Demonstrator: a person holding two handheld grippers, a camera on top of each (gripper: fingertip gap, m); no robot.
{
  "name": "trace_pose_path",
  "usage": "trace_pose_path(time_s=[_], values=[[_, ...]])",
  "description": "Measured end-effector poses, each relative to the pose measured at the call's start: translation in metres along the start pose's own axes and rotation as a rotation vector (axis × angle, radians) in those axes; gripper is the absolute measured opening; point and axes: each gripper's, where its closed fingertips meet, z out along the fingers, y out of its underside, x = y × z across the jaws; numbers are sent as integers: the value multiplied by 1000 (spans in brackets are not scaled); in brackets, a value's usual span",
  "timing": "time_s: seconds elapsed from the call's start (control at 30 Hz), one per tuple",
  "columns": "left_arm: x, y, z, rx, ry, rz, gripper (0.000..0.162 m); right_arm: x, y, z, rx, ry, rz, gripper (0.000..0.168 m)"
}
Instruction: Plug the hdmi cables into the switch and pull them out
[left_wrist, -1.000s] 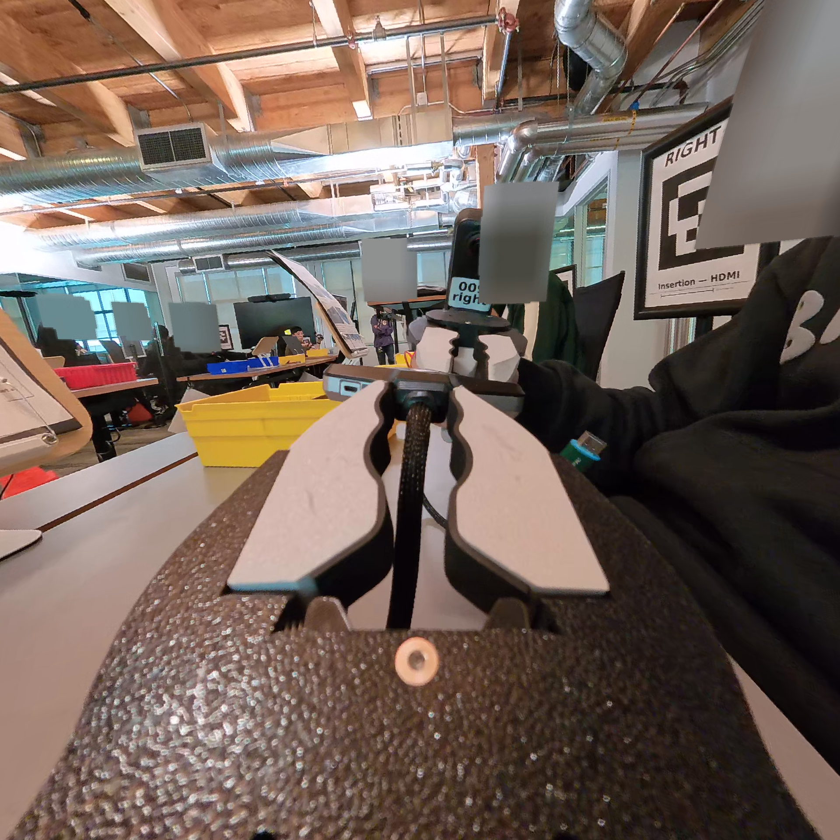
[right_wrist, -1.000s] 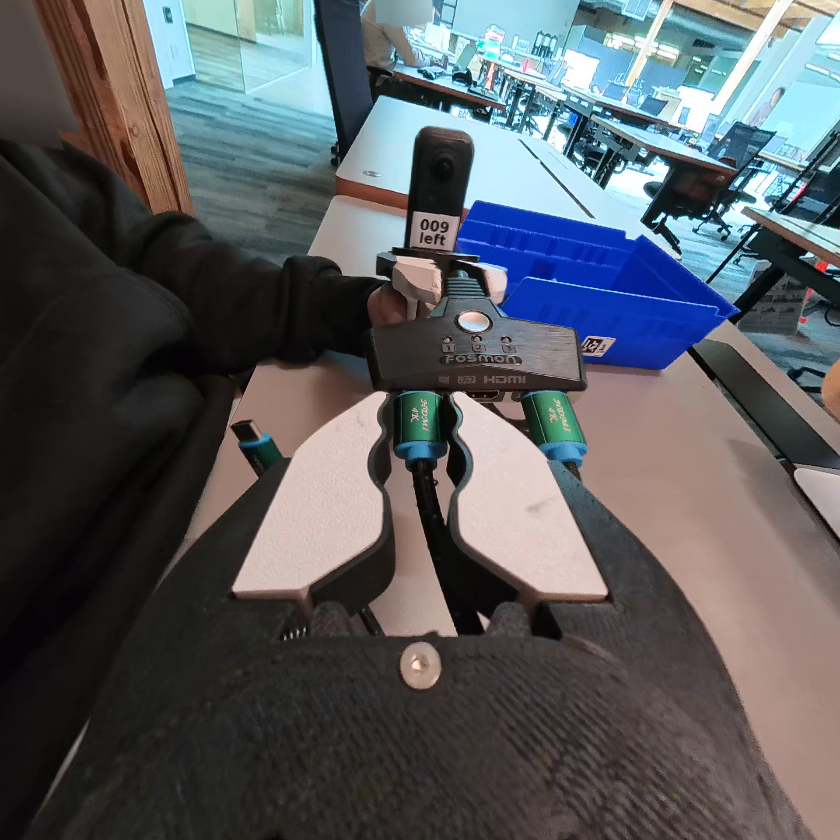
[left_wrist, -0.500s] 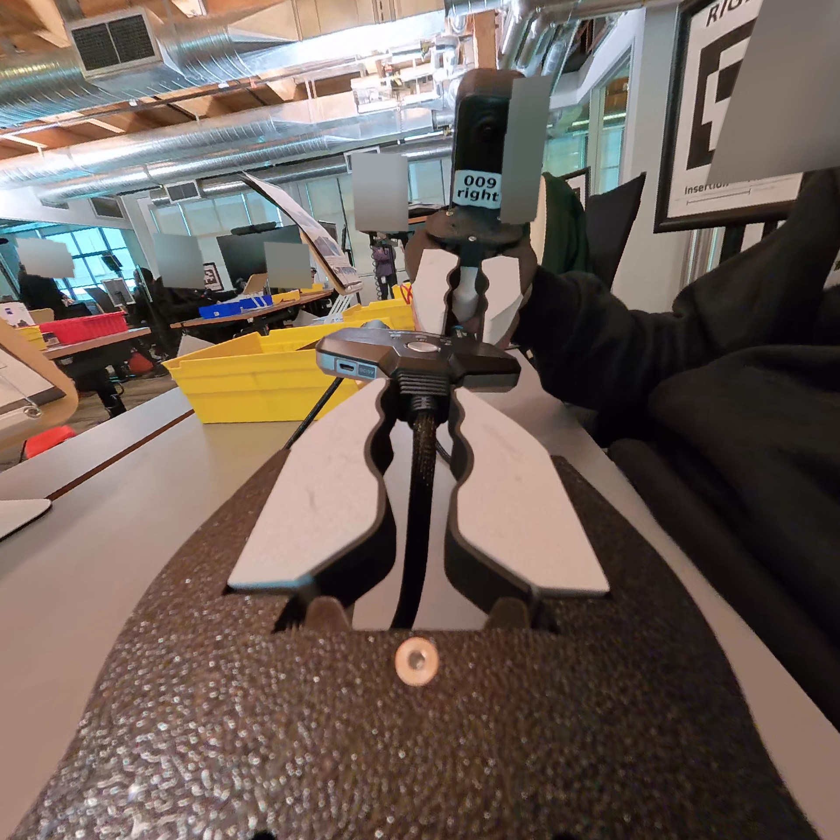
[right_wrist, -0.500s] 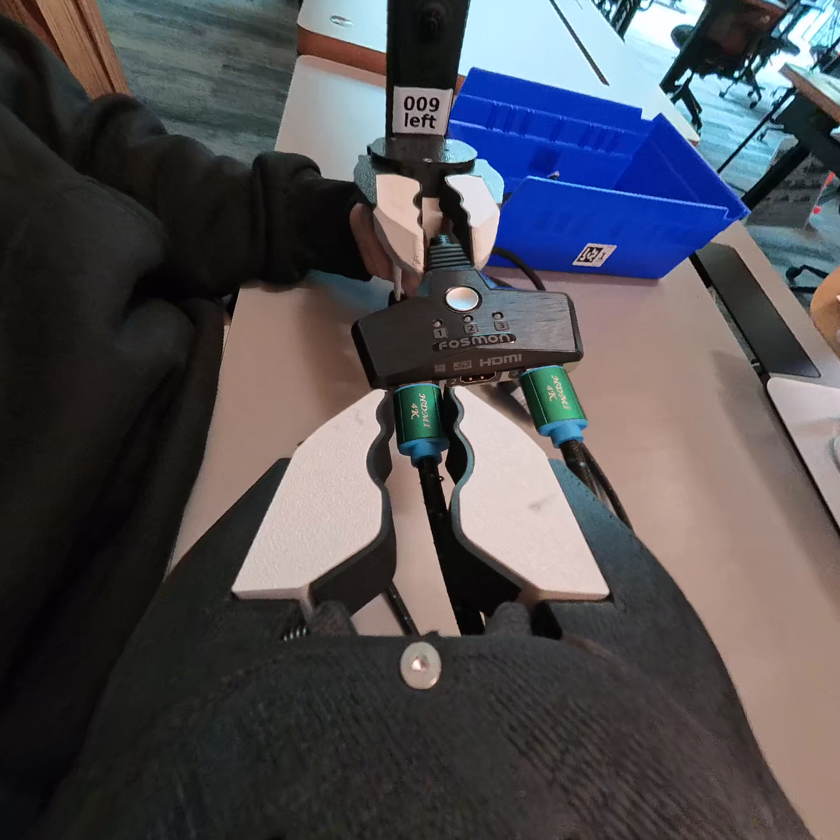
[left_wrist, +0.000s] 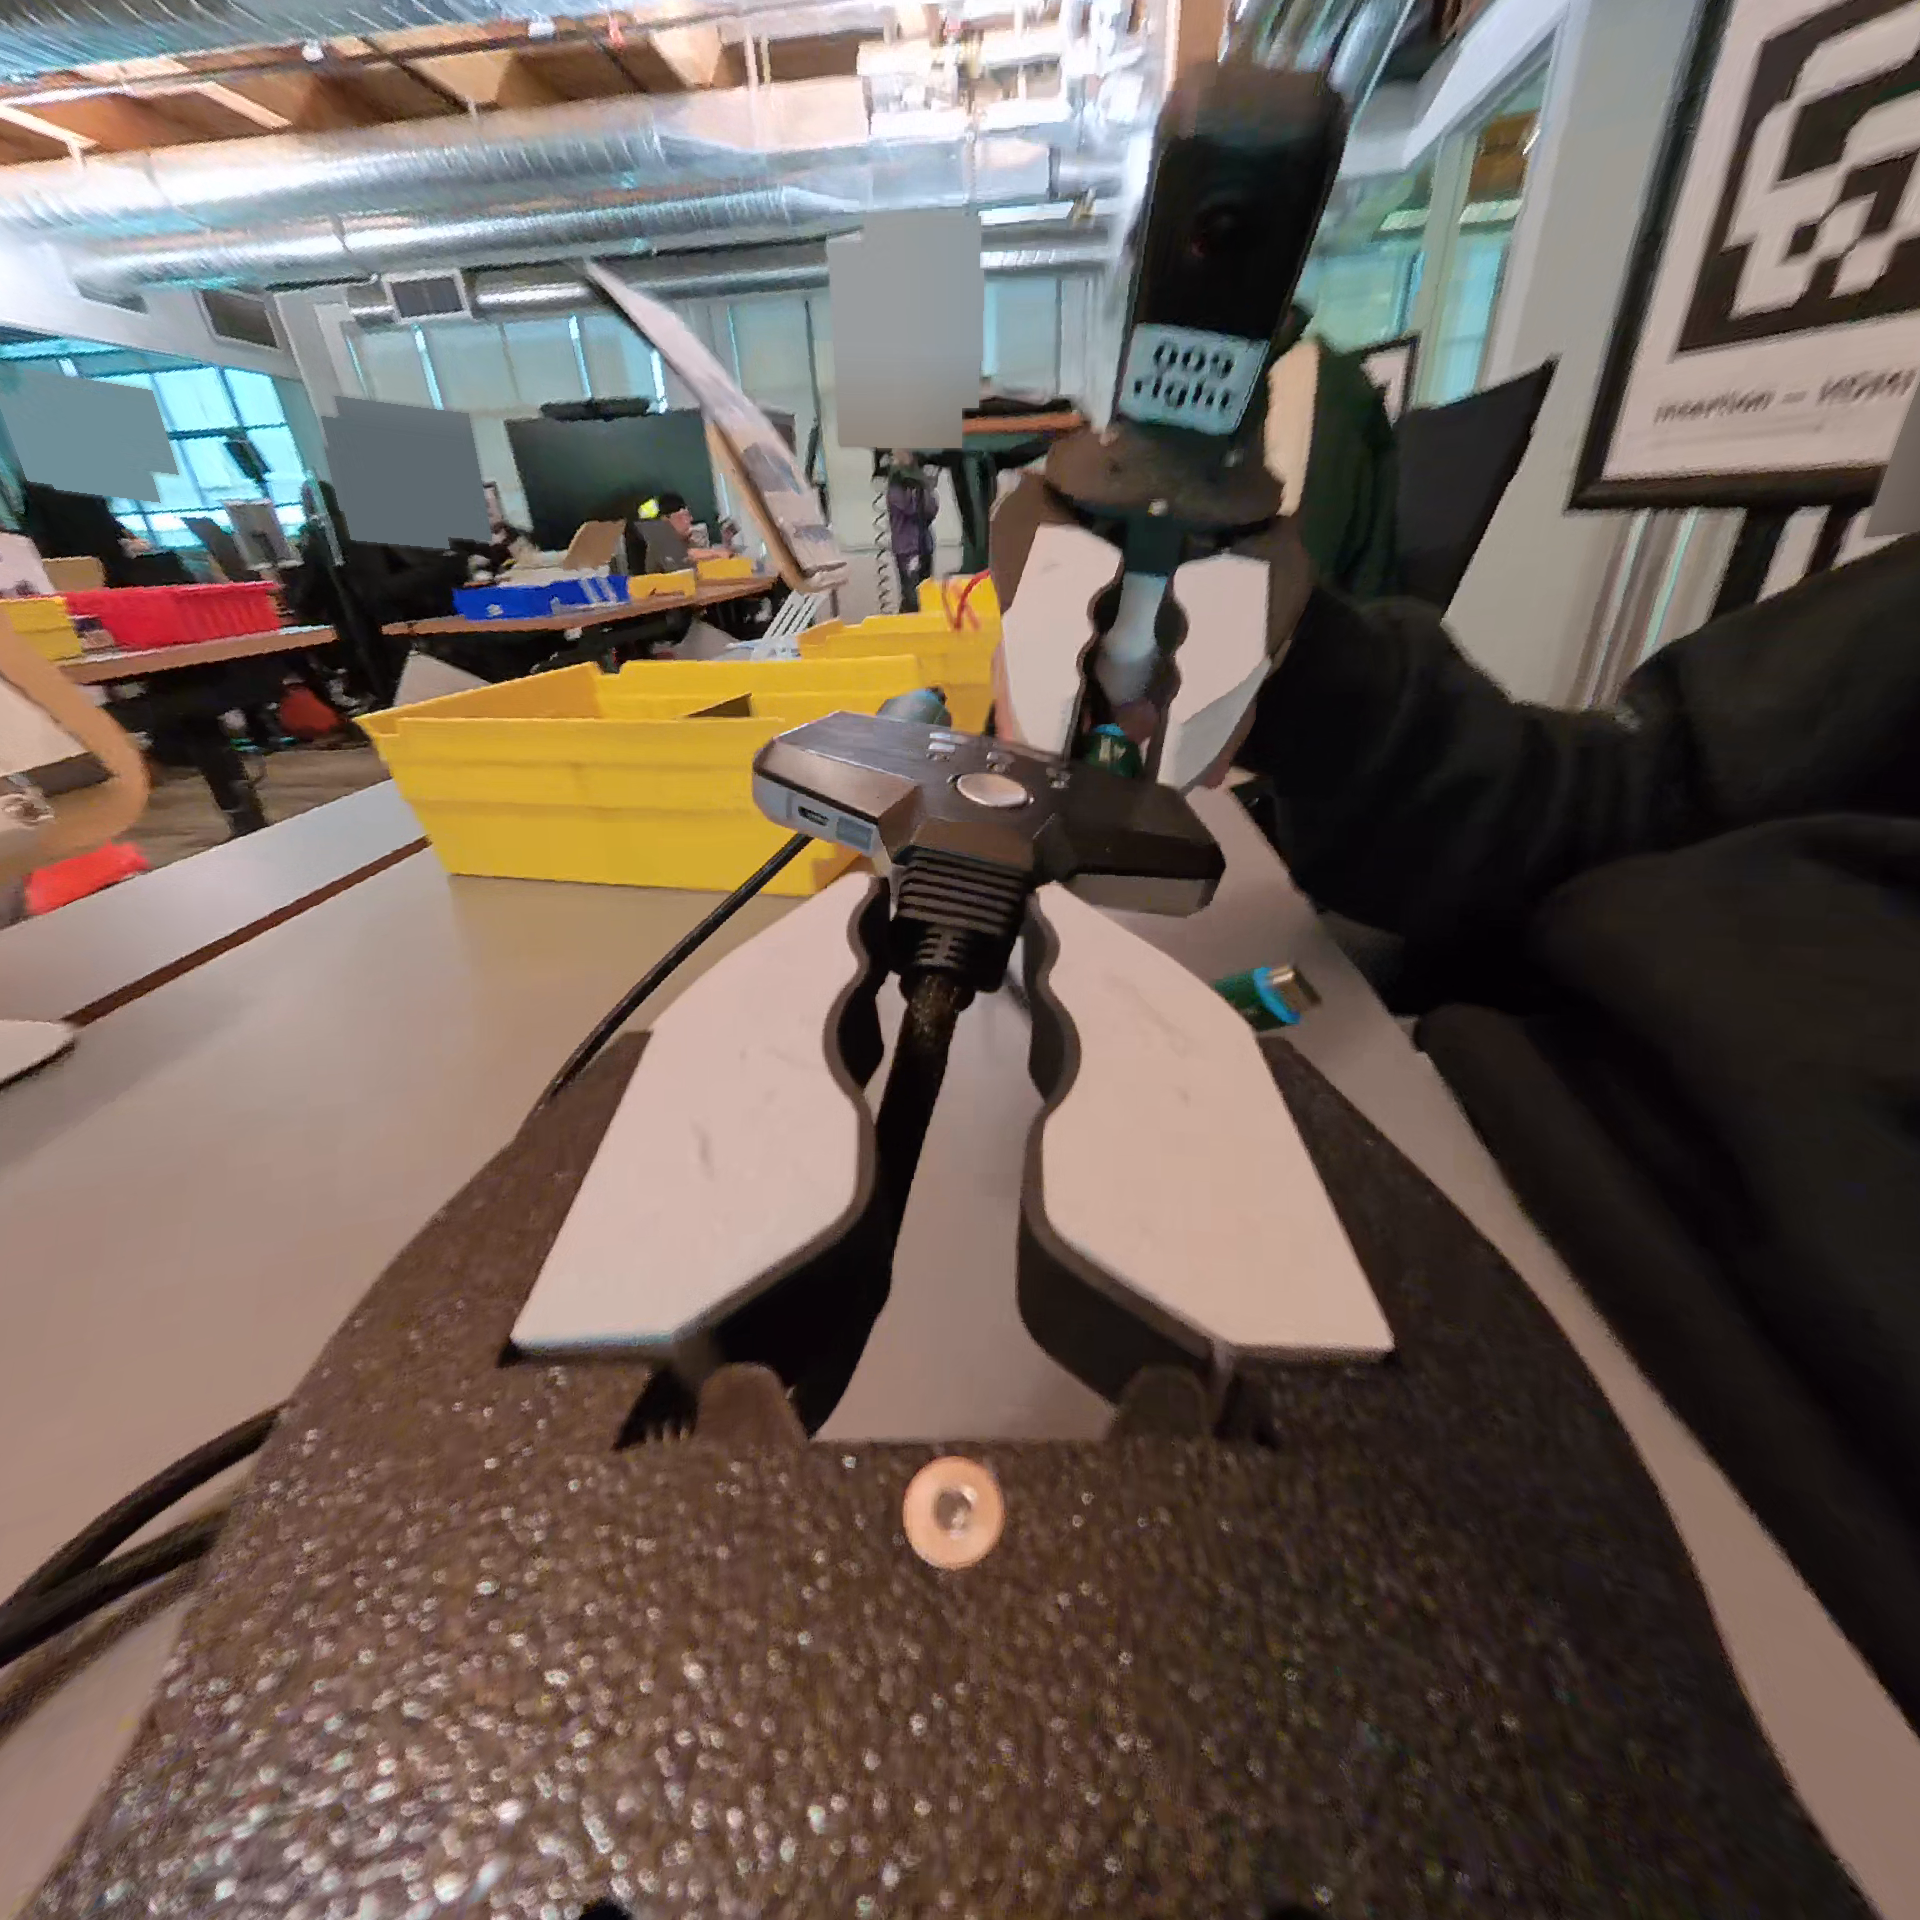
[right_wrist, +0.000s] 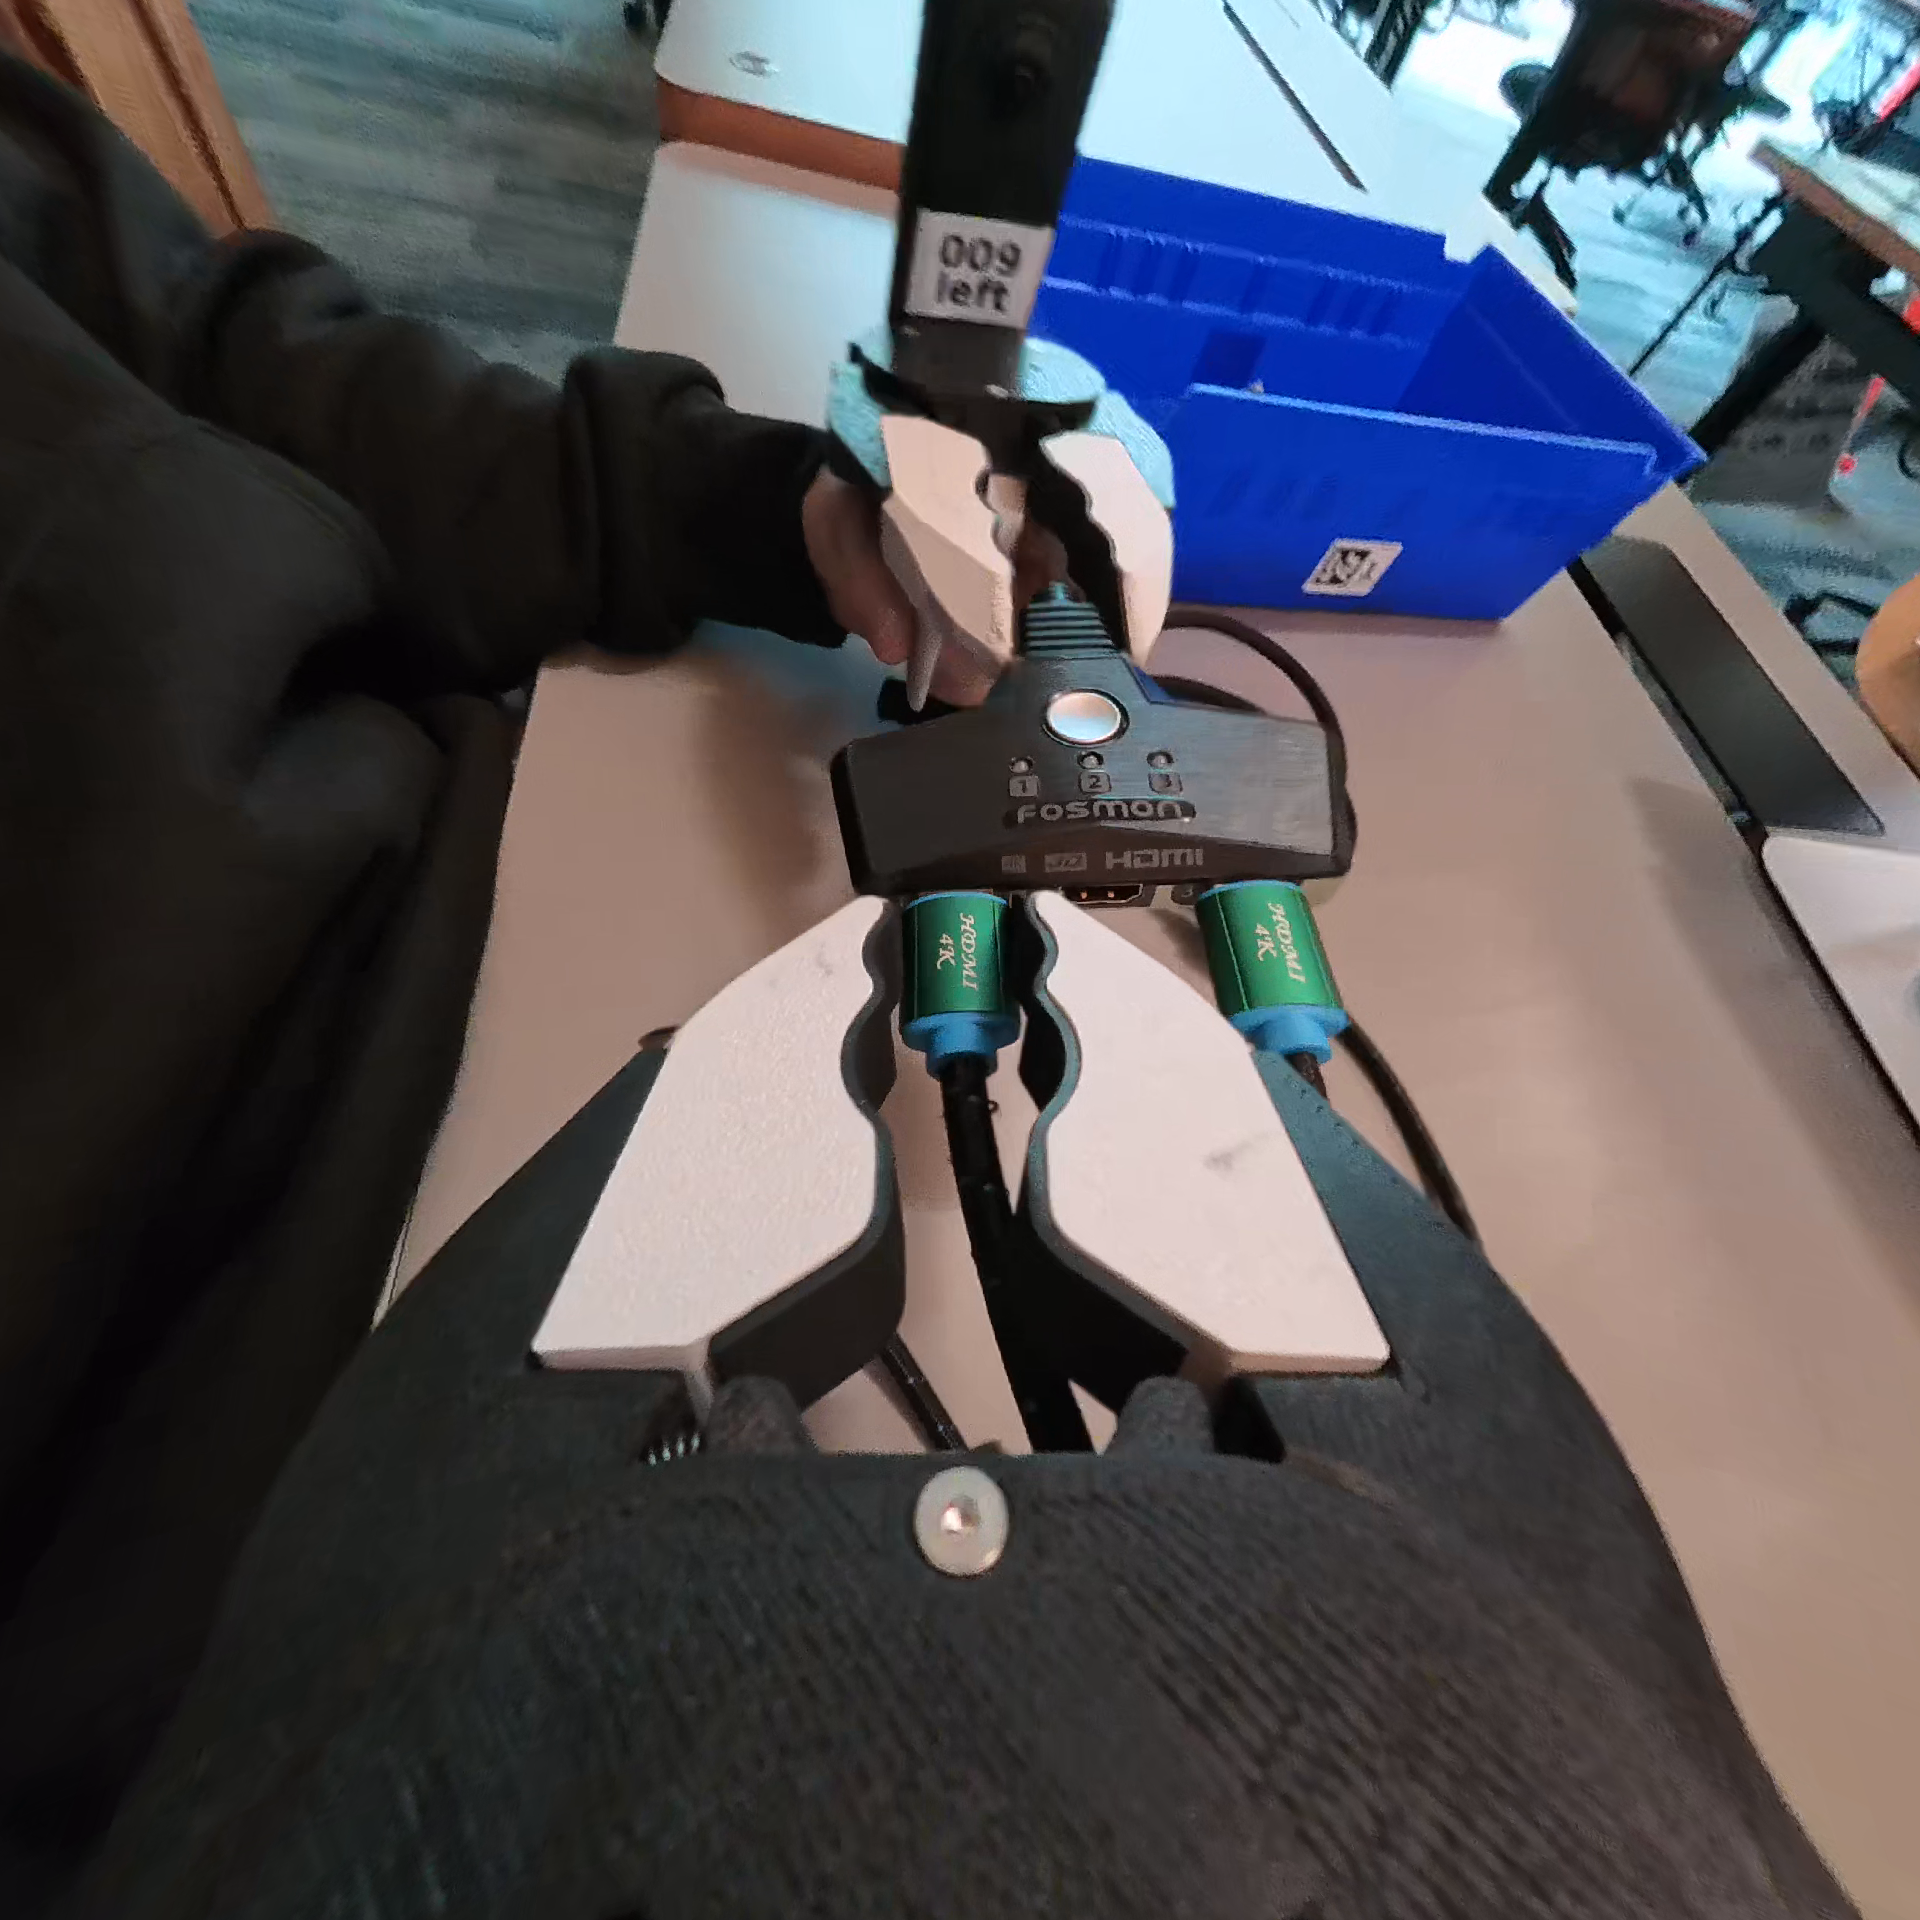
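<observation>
The left gripper (left_wrist: 951, 935) is pressed together on the ribbed strain relief of the switch's own braided cable (left_wrist: 914, 1081), and the black switch (right_wrist: 1091, 800) hangs off the table (right_wrist: 1558, 935) between the two tools. The right gripper (right_wrist: 956, 977) pinches the left green HDMI plug (right_wrist: 954, 966), which sits in the switch's leftmost port; a second green plug (right_wrist: 1262, 961) fills the right port and the middle port is open. In the left wrist view the right gripper's tips disappear behind the switch, and that view is blurred by motion. A third green plug (left_wrist: 1262, 995) lies loose on the table beside the dark sleeve (left_wrist: 1558, 769). Yellow bins (left_wrist: 623, 790) stand beyond the switch there; a blue bin (right_wrist: 1351, 416) stands behind the left gripper in the right wrist view.
</observation>
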Motion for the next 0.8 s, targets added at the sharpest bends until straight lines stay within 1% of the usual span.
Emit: trace_pose_path(time_s=[0.07, 0.13, 0.23, 0.37, 0.67, 0.8], values=[[3, 0, 1, 0, 18, 1, 23, -2, -1, -2, 8, -18, 1, 20], [3, 3, 2, -28, 3, 39, 23, -2, 1, -2, 4, -18, -6, 20], [3, 5, 2, -24, 2, 36, 24, -1, 3, -1, 8, -19, 0, 20], [4, 12, 3, -62, 8, 57, 23, -1, 8, 1, -20, -16, -12, 20], [3, 12, 3, -59, 7, 51, 23, -1, 6, -1, 5, -39, -3, 20], [4, 14, 3, -83, -3, 110, 22, 1, 8, -1, 14, -51, 4, 20]])
